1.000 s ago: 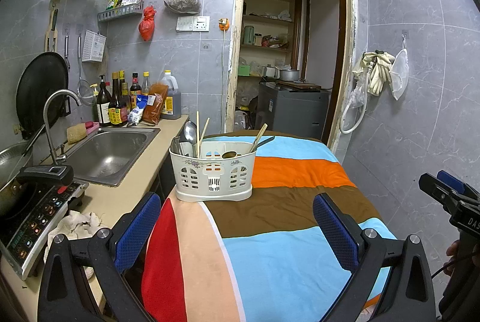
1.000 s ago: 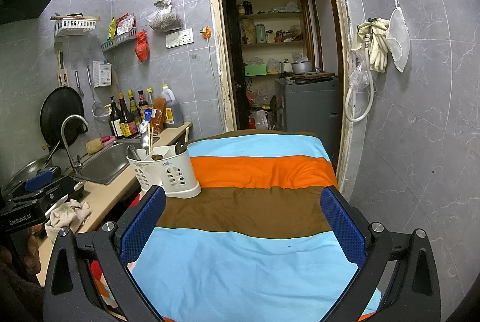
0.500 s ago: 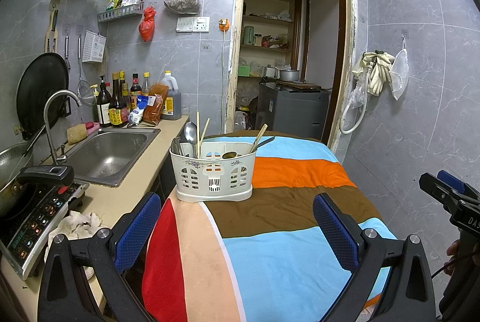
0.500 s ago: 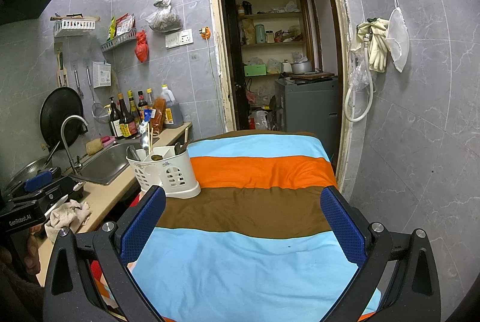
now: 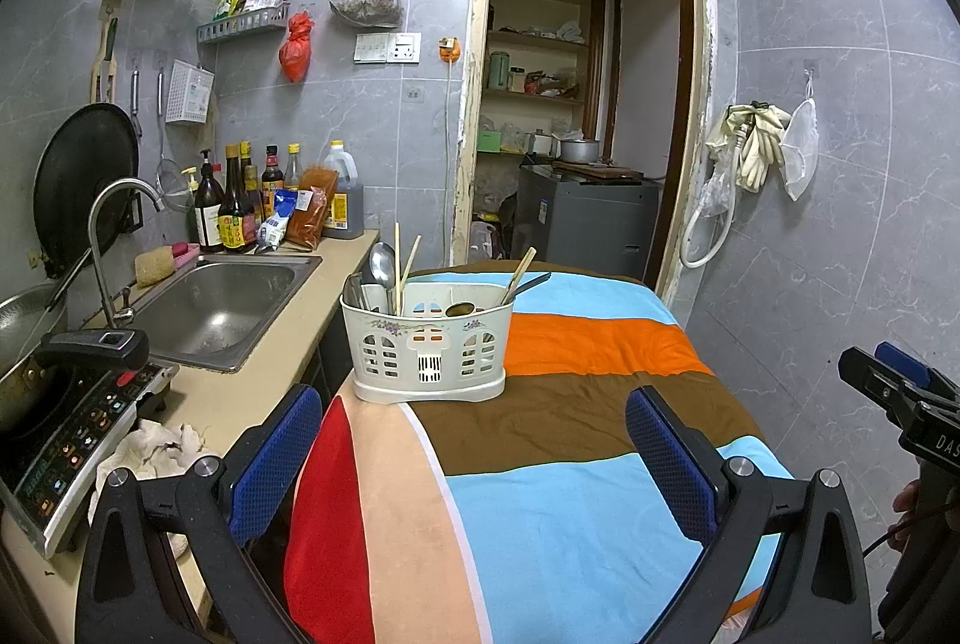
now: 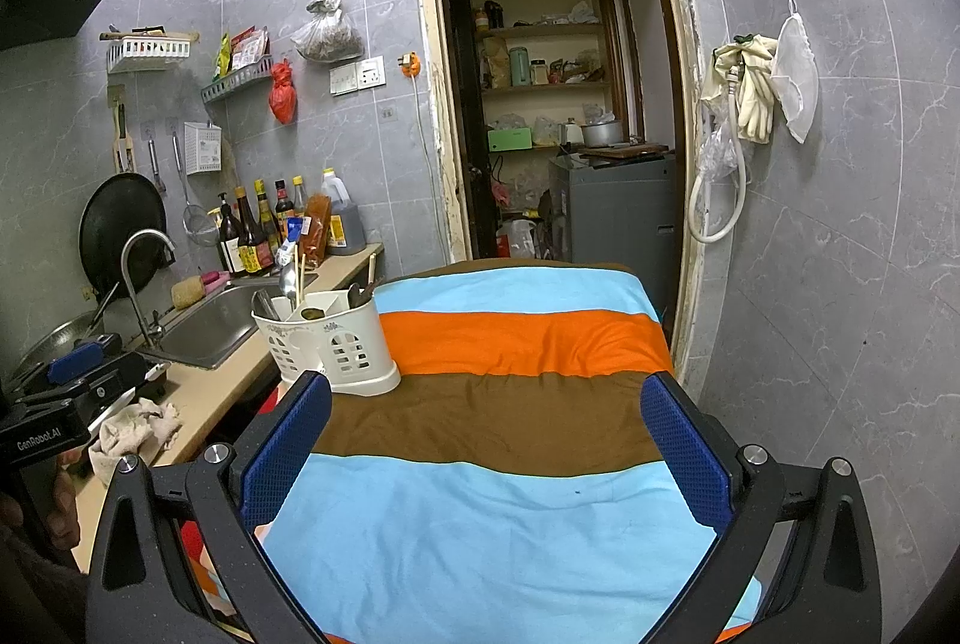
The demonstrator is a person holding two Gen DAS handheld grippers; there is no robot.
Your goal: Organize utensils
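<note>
A white plastic utensil caddy point(image 5: 427, 351) stands on the striped cloth of the table point(image 5: 576, 512), at its far left corner. In it stand a metal spoon point(image 5: 381, 265), wooden chopsticks point(image 5: 401, 263) and more utensils leaning right point(image 5: 521, 278). The right wrist view shows the same caddy point(image 6: 331, 344) at middle left. My left gripper point(image 5: 474, 440) is open and empty, held short of the caddy. My right gripper point(image 6: 487, 446) is open and empty over the brown stripe, to the right of the caddy.
A steel sink point(image 5: 216, 308) with a tap point(image 5: 111, 230) sits in the counter left of the table. An induction cooker point(image 5: 66, 440) and a crumpled rag point(image 5: 156, 455) lie nearer. Sauce bottles point(image 5: 240, 206) line the back wall. An open doorway point(image 5: 576, 104) is behind the table.
</note>
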